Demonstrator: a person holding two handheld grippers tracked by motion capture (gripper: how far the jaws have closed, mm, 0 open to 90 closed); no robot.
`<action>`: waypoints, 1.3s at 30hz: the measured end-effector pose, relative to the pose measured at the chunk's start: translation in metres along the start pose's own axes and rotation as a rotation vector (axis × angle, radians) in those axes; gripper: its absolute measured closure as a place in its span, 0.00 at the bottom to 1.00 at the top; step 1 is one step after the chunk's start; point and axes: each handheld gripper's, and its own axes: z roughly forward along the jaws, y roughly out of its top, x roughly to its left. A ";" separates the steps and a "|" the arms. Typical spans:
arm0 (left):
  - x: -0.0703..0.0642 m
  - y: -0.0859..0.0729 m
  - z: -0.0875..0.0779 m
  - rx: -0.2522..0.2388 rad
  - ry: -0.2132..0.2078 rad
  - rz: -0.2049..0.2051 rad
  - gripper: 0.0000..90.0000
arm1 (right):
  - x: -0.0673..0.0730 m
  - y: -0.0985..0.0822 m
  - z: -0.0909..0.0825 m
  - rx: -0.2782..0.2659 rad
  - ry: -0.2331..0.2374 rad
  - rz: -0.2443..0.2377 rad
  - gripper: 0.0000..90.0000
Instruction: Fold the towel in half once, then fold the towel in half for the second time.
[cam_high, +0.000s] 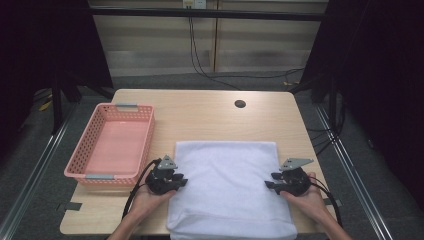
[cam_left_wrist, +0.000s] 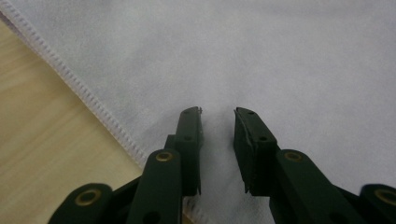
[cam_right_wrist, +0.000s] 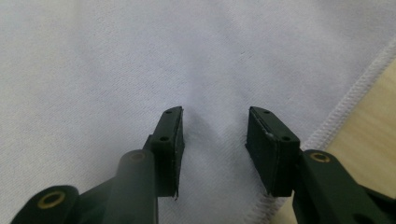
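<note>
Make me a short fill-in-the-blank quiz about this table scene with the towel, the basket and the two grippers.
1. The white towel lies to the ____ of the pink basket in the high view.
2. The basket holds ____.
3. The left gripper has its jaws ____ over the towel's stitched edge.
4. The right gripper is over the ____.

Missing words: right; nothing; open; towel

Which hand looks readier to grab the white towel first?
Neither clearly: left gripper and right gripper sit open at opposite side edges of the towel, each over its hem, so both seem equally placed.
</note>
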 end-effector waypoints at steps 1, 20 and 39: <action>-0.001 -0.001 -0.002 0.006 -0.003 0.007 0.81 | 0.002 -0.003 -0.003 0.007 0.005 -0.001 0.63; -0.010 0.005 -0.009 -0.008 -0.054 -0.030 0.71 | 0.003 -0.022 -0.028 0.012 0.067 0.045 0.65; 0.071 0.061 0.024 -0.136 0.025 -0.140 0.62 | -0.090 0.042 0.013 -0.107 -0.042 0.137 0.55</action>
